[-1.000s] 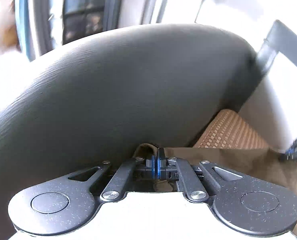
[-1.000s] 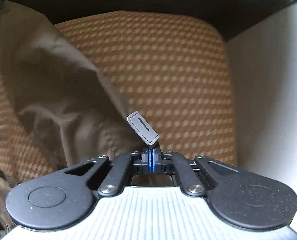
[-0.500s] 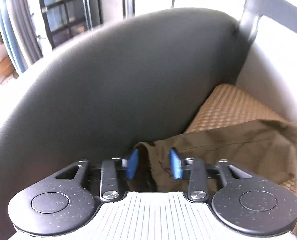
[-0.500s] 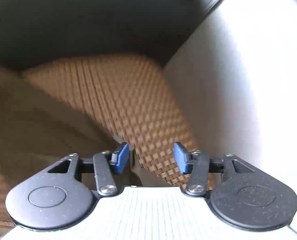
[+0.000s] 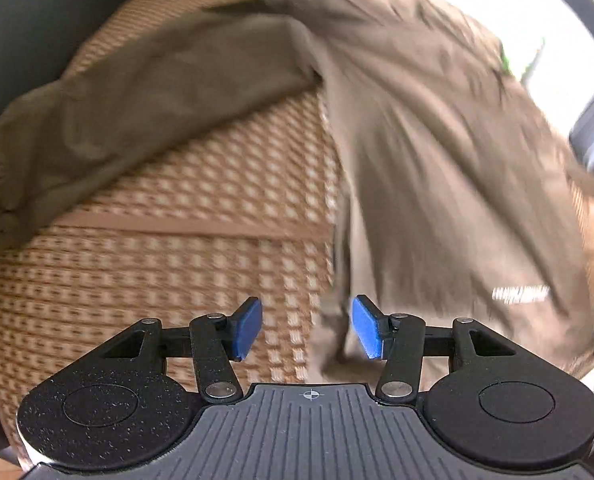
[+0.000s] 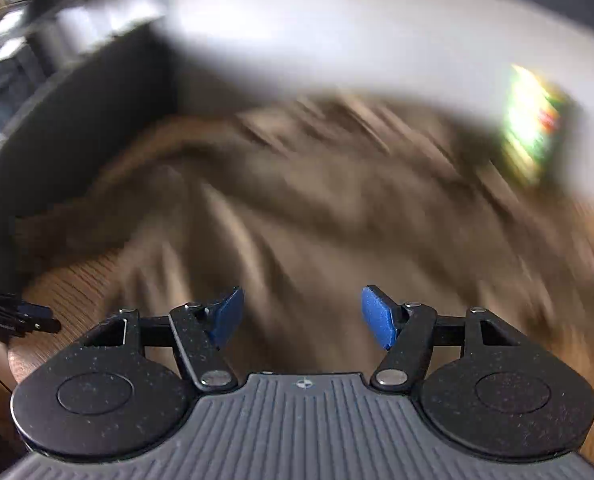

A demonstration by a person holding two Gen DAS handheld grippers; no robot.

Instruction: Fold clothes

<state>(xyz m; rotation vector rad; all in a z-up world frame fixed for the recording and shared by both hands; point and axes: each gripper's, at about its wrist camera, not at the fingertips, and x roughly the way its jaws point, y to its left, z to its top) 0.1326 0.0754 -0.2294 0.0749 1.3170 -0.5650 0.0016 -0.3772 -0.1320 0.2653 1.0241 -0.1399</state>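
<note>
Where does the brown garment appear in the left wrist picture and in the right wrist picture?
Left wrist: the brown garment fills the upper and right part, one sleeve reaching to the left edge.
Right wrist: the brown garment, blurred, fills the middle, beyond the open jaws.
Shared landmark: the woven tan seat cushion, showing at lower left in the right wrist view.

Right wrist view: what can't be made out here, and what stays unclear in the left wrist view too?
- Right wrist view: motion blur smears the brown garment; its folds and edges are unreadable.
- Same view: the green object at upper right is too blurred to identify.
- Left wrist view: the white print on the garment is blurred, illegible.
- Left wrist view: the garment's right side is cut off by the frame edge.
</note>
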